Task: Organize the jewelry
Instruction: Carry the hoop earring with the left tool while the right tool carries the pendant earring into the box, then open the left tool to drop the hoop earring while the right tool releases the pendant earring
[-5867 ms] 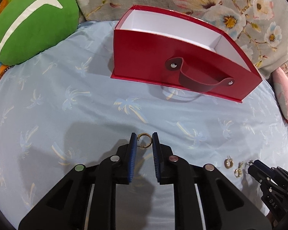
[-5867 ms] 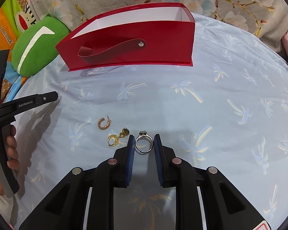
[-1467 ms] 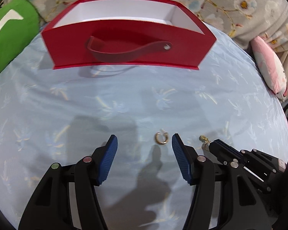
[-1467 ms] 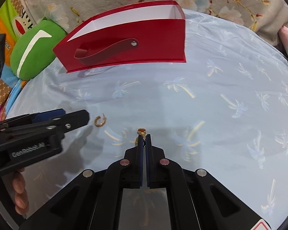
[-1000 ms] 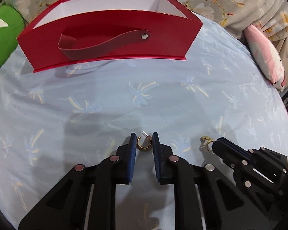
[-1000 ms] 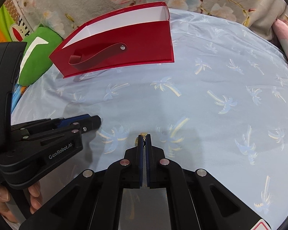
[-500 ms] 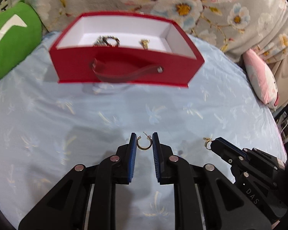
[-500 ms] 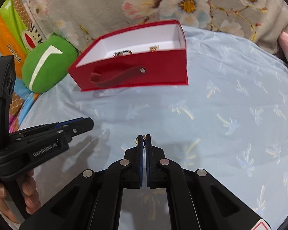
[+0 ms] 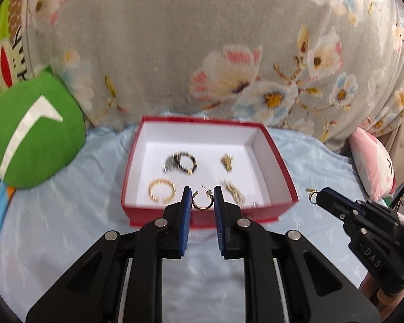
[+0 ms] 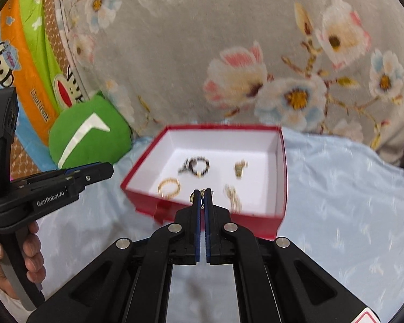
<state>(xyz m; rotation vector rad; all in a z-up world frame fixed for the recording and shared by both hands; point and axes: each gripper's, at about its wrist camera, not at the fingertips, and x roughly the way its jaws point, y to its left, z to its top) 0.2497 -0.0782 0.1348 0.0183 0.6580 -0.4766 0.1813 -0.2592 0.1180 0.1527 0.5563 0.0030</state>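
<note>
My left gripper (image 9: 202, 197) is shut on a gold hoop earring (image 9: 201, 202) and holds it in the air over the near wall of the red box (image 9: 280, 173). My right gripper (image 10: 201, 195) is shut on a small gold earring (image 10: 194, 196), also raised at the box's near wall (image 10: 148, 204); it shows in the left wrist view (image 9: 320, 196) with the earring (image 9: 312, 194) at its tip. The white-lined box holds a dark bead bracelet (image 9: 183, 161), a gold ring (image 9: 161, 193) and two gold pieces (image 9: 227, 161).
The box stands on a light blue palm-print cloth (image 9: 67, 215). A green cushion (image 9: 29, 137) lies left of it, a pink cushion (image 9: 371, 167) at the right. A grey floral fabric (image 9: 202, 53) rises behind the box.
Both grippers have risen and moved toward the box with their earrings; I now look down into the box and it appears closer.
</note>
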